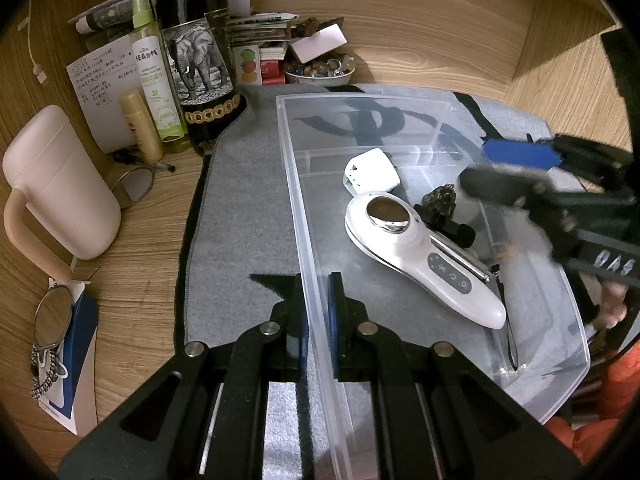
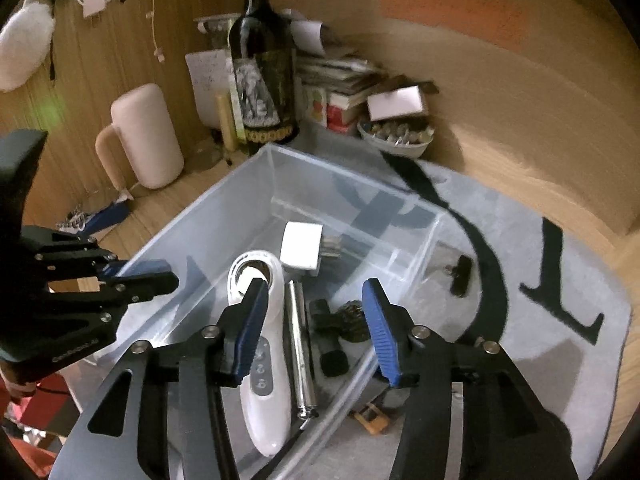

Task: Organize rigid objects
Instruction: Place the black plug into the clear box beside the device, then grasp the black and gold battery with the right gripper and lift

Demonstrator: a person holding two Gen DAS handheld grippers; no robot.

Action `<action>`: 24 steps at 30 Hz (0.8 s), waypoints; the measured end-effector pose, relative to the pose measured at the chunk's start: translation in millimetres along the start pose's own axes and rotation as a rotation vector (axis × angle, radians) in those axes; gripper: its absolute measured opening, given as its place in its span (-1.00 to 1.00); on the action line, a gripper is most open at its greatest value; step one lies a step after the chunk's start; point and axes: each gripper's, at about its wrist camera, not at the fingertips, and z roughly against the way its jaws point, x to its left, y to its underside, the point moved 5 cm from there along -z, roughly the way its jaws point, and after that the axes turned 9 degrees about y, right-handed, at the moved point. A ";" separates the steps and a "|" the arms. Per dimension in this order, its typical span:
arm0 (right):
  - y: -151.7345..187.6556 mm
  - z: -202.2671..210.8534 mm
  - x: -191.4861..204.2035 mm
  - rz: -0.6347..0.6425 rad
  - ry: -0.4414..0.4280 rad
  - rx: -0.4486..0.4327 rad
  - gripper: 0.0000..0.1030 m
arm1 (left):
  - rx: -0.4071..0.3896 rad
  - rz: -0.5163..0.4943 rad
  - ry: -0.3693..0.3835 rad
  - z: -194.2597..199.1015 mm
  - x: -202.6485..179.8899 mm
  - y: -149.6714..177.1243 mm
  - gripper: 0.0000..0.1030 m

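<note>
The left gripper (image 1: 318,304) is clamped on the near wall of the clear plastic bin (image 1: 292,184), one finger outside and one inside it. The right gripper (image 2: 316,316) hangs over the bin's right side with its jaws apart and nothing pressed between them.

The bin sits on a grey felt mat (image 1: 240,208) with black lettering, spread over the wooden desk (image 1: 152,240). Inside the bin, nearest, lies a white handheld device (image 1: 420,256) with a metal oval head and a row of buttons. A silver metal rod (image 2: 300,344) lies just beside it, along its length. A small black part (image 2: 326,340) and a dark, knobbly lump (image 2: 354,320) lie next to the rod. Further in, a white plug adapter (image 2: 302,246) rests near the device's head, close to an inner divider.

Beyond the bin stand a dark wine bottle (image 1: 196,52) with an elephant label, a green spray bottle (image 1: 154,72), a pink jug (image 1: 60,188) and a bowl of small trinkets (image 1: 320,70).
</note>
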 end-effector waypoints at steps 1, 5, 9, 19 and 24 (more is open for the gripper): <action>-2.3 5.0 -3.9 -0.007 0.005 -0.013 -0.10 | 0.000 0.001 0.001 0.0 -0.1 0.0 -0.86; -9.2 22.9 -19.8 -0.037 0.019 -0.058 0.08 | -0.001 0.001 0.001 -0.2 -0.1 0.2 -0.86; -12.3 36.9 -38.2 -0.049 0.077 -0.090 0.12 | -0.001 -0.001 0.001 -0.3 -0.4 0.6 -0.85; 18.1 32.1 -77.8 -0.124 0.149 -0.025 0.19 | -0.001 0.001 0.002 -0.3 -0.3 0.7 -0.86; 41.1 10.2 -77.4 -0.137 0.113 0.037 0.19 | -0.002 0.000 0.000 -0.5 -0.8 0.9 -0.86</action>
